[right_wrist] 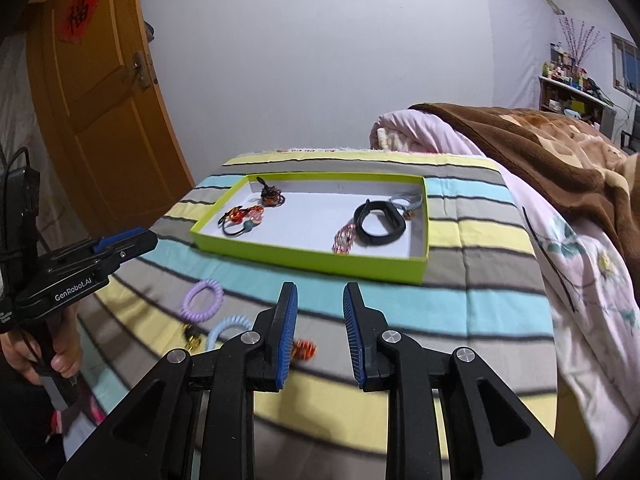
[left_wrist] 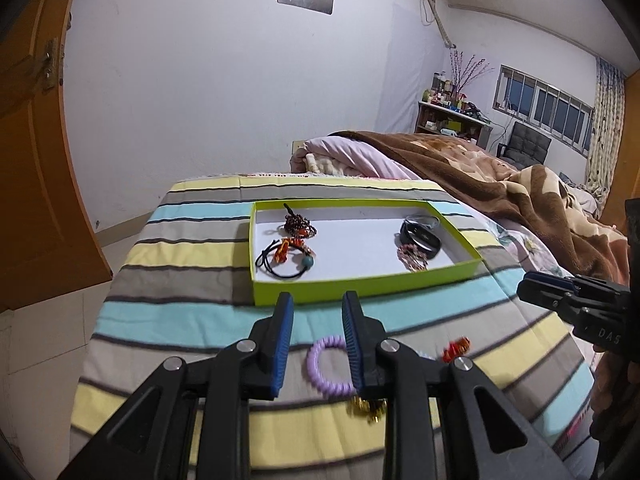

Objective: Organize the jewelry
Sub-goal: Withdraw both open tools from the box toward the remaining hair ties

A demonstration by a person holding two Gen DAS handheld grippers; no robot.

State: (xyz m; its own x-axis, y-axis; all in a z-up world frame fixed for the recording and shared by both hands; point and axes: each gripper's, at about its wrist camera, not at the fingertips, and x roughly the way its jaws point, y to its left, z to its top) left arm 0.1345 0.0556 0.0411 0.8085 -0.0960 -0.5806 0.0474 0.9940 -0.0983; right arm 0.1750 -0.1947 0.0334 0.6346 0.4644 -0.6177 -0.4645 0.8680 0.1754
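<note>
Hovering released above the striped bed [left_wrist: 168, 312]: left hand-held gripper [left_wrist: 317, 336] straddling the purple coil bracelet [left_wrist: 326, 368], probably lined up to pinch it; right hand-held gripper [right_wrist: 320, 320] likewise unclenched, empty. Sorted already into the green tray [right_wrist: 304, 258]: black band [right_wrist: 380, 224], beaded pieces. Outside it, on the bed: blue coil [right_wrist: 228, 328], red charm [right_wrist: 306, 350].

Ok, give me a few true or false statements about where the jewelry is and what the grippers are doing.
1. The black band lies inside the green box. True.
2. The purple coil is in the box. False: it lies on the striped cloth, outside it.
3. Both grippers, left and right, are open and empty. True.
4. The box has a lid on. False: it is open on top.
5. The blue coil lies on the cloth. True.
</note>
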